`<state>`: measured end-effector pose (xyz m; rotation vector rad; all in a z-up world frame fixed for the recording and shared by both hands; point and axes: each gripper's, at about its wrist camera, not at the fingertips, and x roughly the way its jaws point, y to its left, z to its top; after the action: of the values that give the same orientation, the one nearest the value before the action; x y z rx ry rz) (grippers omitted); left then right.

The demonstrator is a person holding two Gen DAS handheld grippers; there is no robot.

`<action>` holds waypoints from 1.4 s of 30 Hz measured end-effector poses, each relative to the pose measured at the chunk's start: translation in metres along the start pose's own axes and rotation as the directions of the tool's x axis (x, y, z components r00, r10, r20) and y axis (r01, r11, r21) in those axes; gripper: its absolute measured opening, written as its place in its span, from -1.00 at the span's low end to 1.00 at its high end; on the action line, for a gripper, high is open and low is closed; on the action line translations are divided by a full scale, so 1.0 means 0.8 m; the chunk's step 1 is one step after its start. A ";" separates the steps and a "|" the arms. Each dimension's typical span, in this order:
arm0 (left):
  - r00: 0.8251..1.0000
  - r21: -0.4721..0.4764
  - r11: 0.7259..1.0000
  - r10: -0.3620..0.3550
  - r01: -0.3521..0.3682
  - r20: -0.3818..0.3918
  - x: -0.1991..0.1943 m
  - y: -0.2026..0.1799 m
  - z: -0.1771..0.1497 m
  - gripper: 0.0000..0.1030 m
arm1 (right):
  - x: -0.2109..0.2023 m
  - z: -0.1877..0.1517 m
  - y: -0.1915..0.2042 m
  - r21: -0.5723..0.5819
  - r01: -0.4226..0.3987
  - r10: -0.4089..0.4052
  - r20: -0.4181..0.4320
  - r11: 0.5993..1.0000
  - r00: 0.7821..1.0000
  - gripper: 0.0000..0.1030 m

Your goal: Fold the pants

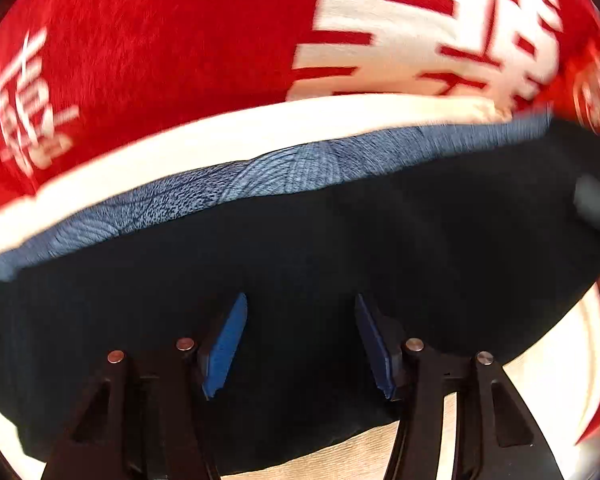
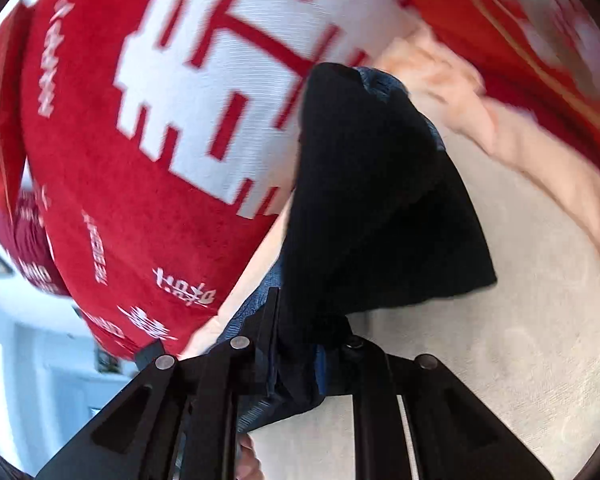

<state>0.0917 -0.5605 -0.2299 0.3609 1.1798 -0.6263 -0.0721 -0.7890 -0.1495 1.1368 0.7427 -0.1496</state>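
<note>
Left gripper (image 1: 300, 344) has its jaws spread wide over the dark pants (image 1: 340, 248), gripping nothing. Right gripper (image 2: 300, 364) is clamped on a bunched bit of the pants, which lie on a cream blanket (image 2: 520, 340) beside a red cushion (image 2: 132, 184).

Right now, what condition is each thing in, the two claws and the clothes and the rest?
left gripper: open, hovering over the cloth, holding nothing.
right gripper: shut on the pants, a bunched bit pinched between the jaws.
pants: dark, lying spread out in the left view, one end lifted by the right gripper.
red pillow: lying behind the pants, blurred.
cream blanket: spread underneath, rumpled at the far side.
</note>
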 end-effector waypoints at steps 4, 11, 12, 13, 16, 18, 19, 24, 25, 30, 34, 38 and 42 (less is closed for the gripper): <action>0.995 -0.049 0.994 -0.099 0.099 -0.009 -0.004 0.016 -0.002 0.10 | -0.001 -0.010 0.053 -0.149 0.077 -0.075 0.017 0.986 0.997 -0.70; 0.979 0.065 0.978 -0.194 0.198 -0.064 -0.023 0.034 -0.016 0.15 | 0.024 -0.056 0.161 -0.384 0.236 -0.235 0.051 0.893 0.971 -0.70; 0.974 0.054 0.975 -0.210 0.215 -0.084 -0.034 0.048 -0.019 0.16 | 0.030 -0.065 0.177 -0.418 0.263 -0.262 0.060 0.870 0.963 -0.70; 0.974 0.040 0.976 -0.209 0.212 -0.083 -0.043 0.062 -0.023 0.31 | 0.039 -0.076 0.195 -0.456 0.293 -0.294 0.071 0.840 0.953 -0.69; 0.987 -0.016 0.988 -0.157 0.156 -0.033 -0.081 0.130 -0.040 0.54 | 0.077 -0.114 0.243 -0.551 0.355 -0.373 0.084 0.755 0.924 -0.63; 0.995 -0.067 0.993 -0.097 0.095 -0.034 -0.098 0.191 -0.056 0.54 | 0.108 -0.140 0.265 -0.600 0.376 -0.412 0.084 0.706 0.907 -0.59; 0.997 -0.091 0.994 -0.063 0.059 -0.041 -0.102 0.221 -0.064 0.54 | 0.121 -0.153 0.273 -0.626 0.388 -0.434 0.086 0.676 0.897 -0.55; 0.990 -0.194 0.976 0.076 -0.098 -0.120 -0.091 0.337 -0.104 0.54 | 0.235 -0.240 0.291 -0.732 0.444 -0.582 0.081 0.516 0.809 -0.24; 0.984 -0.207 0.972 0.078 -0.111 -0.161 -0.080 0.354 -0.115 0.54 | 0.262 -0.261 0.286 -0.760 0.456 -0.627 0.083 0.462 0.774 -0.16; 0.983 -0.165 0.980 0.085 -0.112 -0.160 -0.084 0.364 -0.141 0.54 | 0.288 -0.329 0.301 -0.848 0.462 -0.678 0.182 0.258 0.712 0.01; 0.985 -0.186 0.981 0.020 -0.052 -0.170 -0.103 0.354 -0.137 0.54 | 0.236 -0.321 0.316 -0.789 0.304 -0.550 -0.050 0.533 0.834 0.14; 0.988 -0.210 0.974 -0.111 0.086 -0.109 -0.142 0.338 -0.119 0.54 | 0.199 -0.258 0.266 -0.444 0.223 -0.342 -0.209 0.868 0.916 0.14; 0.955 -0.212 0.944 -0.280 0.254 -0.101 -0.147 0.315 -0.087 0.54 | 0.199 -0.215 0.186 0.048 0.057 -0.043 -0.255 0.997 0.966 0.14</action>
<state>0.1692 -0.2939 -0.1594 0.0724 1.4171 -0.7218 0.0389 -0.5353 -0.1683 1.2033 1.0004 -0.0670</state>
